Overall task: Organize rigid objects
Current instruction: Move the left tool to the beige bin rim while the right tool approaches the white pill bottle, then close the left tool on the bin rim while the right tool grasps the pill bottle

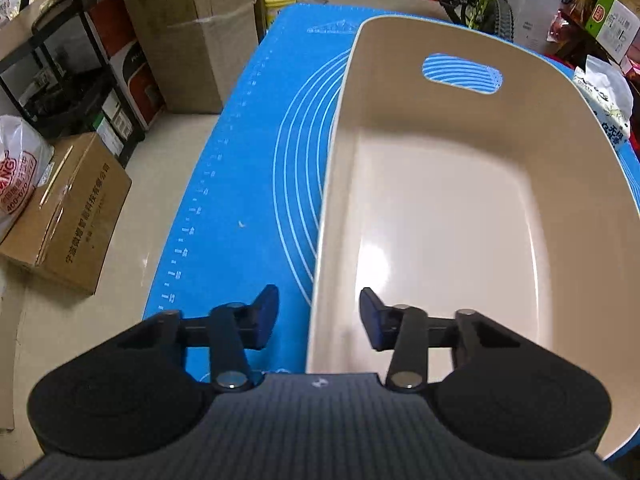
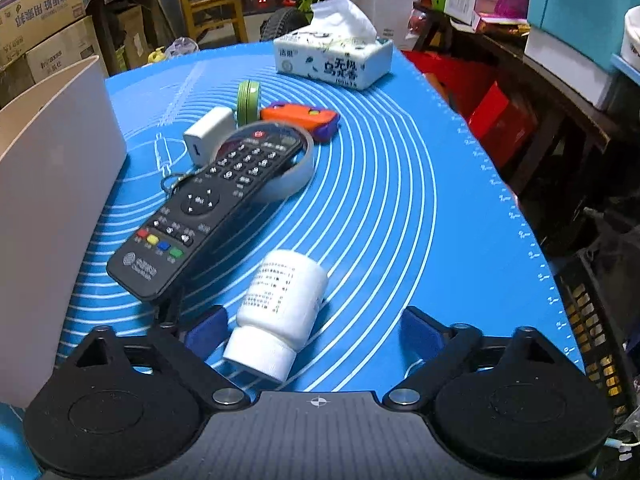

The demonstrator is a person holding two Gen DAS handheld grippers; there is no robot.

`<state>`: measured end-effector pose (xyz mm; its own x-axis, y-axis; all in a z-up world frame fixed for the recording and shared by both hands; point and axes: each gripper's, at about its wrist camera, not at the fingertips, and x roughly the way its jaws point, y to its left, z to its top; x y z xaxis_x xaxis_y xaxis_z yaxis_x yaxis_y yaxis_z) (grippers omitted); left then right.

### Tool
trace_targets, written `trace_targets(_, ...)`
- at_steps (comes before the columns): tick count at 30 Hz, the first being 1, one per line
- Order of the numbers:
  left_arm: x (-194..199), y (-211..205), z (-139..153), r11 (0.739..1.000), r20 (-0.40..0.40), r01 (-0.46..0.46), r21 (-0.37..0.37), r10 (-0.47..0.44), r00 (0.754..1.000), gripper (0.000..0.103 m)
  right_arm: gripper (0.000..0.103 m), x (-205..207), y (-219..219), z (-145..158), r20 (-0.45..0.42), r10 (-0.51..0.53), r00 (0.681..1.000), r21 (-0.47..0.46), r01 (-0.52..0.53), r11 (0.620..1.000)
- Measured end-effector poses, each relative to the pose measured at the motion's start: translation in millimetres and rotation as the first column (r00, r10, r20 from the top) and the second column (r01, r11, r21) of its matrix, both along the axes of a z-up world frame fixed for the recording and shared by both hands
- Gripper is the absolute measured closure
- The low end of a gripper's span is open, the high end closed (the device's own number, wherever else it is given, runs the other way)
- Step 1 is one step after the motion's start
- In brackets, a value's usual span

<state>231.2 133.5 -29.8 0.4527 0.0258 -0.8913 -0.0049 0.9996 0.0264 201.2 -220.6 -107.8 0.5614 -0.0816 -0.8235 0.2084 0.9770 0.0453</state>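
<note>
right wrist view: light, slick pill bottle lying between spread right hand-held gripper fingers, ungrasped; body best pinched.

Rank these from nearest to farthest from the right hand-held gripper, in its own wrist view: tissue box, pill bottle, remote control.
1. Pill bottle, lying between the open fingers of the right hand-held gripper.
2. Remote control, left of centre, propped on a tape roll.
3. Tissue box, at the mat's far edge.

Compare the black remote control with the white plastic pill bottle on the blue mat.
The black remote control is long, flat and covered in buttons; the white plastic pill bottle is short, round and labelled. The remote's far end is propped on a white ring; the bottle lies flat between the open right gripper fingers. Both sit outside the bin.
</note>
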Motion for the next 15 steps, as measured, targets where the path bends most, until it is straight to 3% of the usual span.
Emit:
trace_targets(2,1.0,-1.1,2.3,1.000,-0.004,0.000,-0.006,0.000,1.000,0.078,0.015,-0.3,-2.2,0.5,0.000,-0.002,1.000,0.003,0.002,1.000)
trace_targets(7,4.1,-5.4,4.9,1.000,-0.013,0.017,0.001,-0.017,1.000,0.096,0.021,1.6,-7.2,-0.1,-0.005,-0.001,1.000,0.000,0.001,1.000)
trace_targets(11,7.1,0.4,4.1,1.000,-0.020,0.012,-0.026,-0.012,1.000,0.097,0.026,4.9,-6.3,0.6,-0.009,0.003,1.000,-0.003,-0.003,1.000)
trace_targets(15,8.4,1.9,3.8,0.999,-0.023,0.011,-0.034,-0.012,1.000,0.098,0.040,3.2,-7.5,2.0,-0.006,-0.016,1.000,-0.028,0.016,0.999)
